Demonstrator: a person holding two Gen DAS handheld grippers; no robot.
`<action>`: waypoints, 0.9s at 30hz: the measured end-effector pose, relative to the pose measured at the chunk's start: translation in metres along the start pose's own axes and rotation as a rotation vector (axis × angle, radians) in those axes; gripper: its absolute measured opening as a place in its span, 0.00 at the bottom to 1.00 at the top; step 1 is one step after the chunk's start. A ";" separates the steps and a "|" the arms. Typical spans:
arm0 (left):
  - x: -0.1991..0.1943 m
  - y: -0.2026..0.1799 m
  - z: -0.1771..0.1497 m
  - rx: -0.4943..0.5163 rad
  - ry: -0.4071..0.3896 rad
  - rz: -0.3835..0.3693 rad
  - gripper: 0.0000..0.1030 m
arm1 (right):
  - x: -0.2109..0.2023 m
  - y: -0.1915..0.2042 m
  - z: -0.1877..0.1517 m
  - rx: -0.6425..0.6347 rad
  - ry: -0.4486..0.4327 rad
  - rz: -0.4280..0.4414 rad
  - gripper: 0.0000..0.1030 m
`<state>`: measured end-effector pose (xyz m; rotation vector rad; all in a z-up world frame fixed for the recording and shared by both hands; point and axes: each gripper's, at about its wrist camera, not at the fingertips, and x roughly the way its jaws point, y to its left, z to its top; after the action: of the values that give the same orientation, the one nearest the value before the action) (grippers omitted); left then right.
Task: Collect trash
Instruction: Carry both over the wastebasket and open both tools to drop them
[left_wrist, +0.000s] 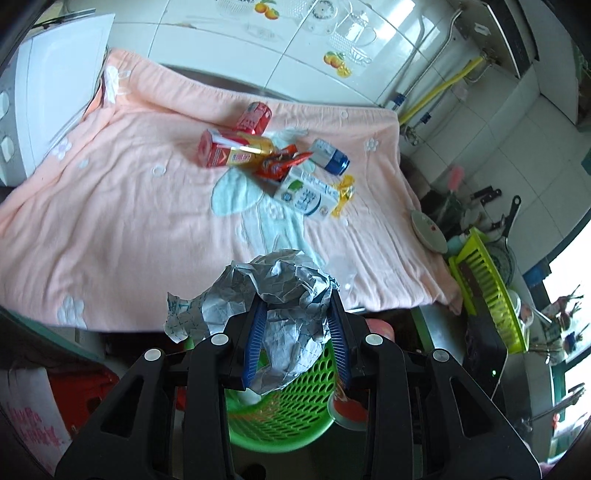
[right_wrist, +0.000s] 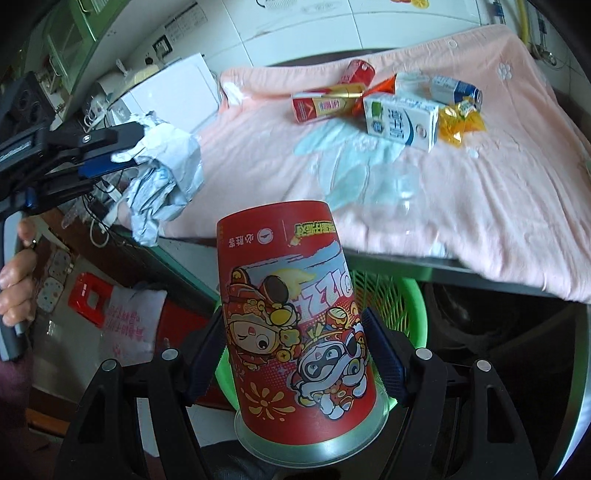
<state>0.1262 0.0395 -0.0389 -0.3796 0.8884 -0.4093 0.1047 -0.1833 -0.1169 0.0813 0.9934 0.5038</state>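
The left tongs (left_wrist: 295, 314) are squeezed on a crumpled paper ball (left_wrist: 273, 295). Its blue pads press into the paper from both sides, so the ball cannot fall. The ball hangs past the near edge of the desk (left_wrist: 110, 221), right above the green basket (left_wrist: 280, 413) that stands on the floor below. It is held there most likely so that it will drop into the basket when the tongs let go.

The right tongs (right_wrist: 295, 347) are closed on a big red paper cup (right_wrist: 291, 317) with cartoon pictures. The cup is upside down, with its wide mouth toward the camera. The pads hold it by its sides, and the tongs stand wide because the cup is wide. This cup also hangs off the near edge of the desk, over the same green basket (right_wrist: 391, 295). From this side, the left tongs (right_wrist: 122, 155) and the paper ball (right_wrist: 166, 177) show off the desk's near left corner, and a person's hand (right_wrist: 16, 291) holds the handle.

More trash waits in a heap near the far edge of the desk, on the pink towel (left_wrist: 147, 192): a red can (left_wrist: 255, 118), a red and gold carton (left_wrist: 229, 149), a snack wrapper (left_wrist: 280, 164), a white milk carton (left_wrist: 306, 194), a blue and white can (left_wrist: 328, 155) and a yellow wrapper (left_wrist: 343, 192). Nothing holds them yet, as both tongs are full. The two pieces in the tongs seem ready to go in first.
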 end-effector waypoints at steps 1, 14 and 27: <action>0.001 0.000 -0.006 -0.001 0.011 -0.002 0.32 | 0.004 0.000 -0.002 0.009 0.006 0.005 0.68; 0.039 0.012 -0.048 0.001 0.154 0.028 0.32 | -0.004 -0.001 -0.008 0.031 -0.021 -0.042 0.73; 0.070 0.003 -0.061 0.045 0.255 0.079 0.59 | -0.042 -0.013 -0.008 0.064 -0.099 -0.111 0.83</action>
<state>0.1169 -0.0010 -0.1217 -0.2530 1.1369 -0.4097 0.0843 -0.2143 -0.0923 0.1065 0.9122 0.3626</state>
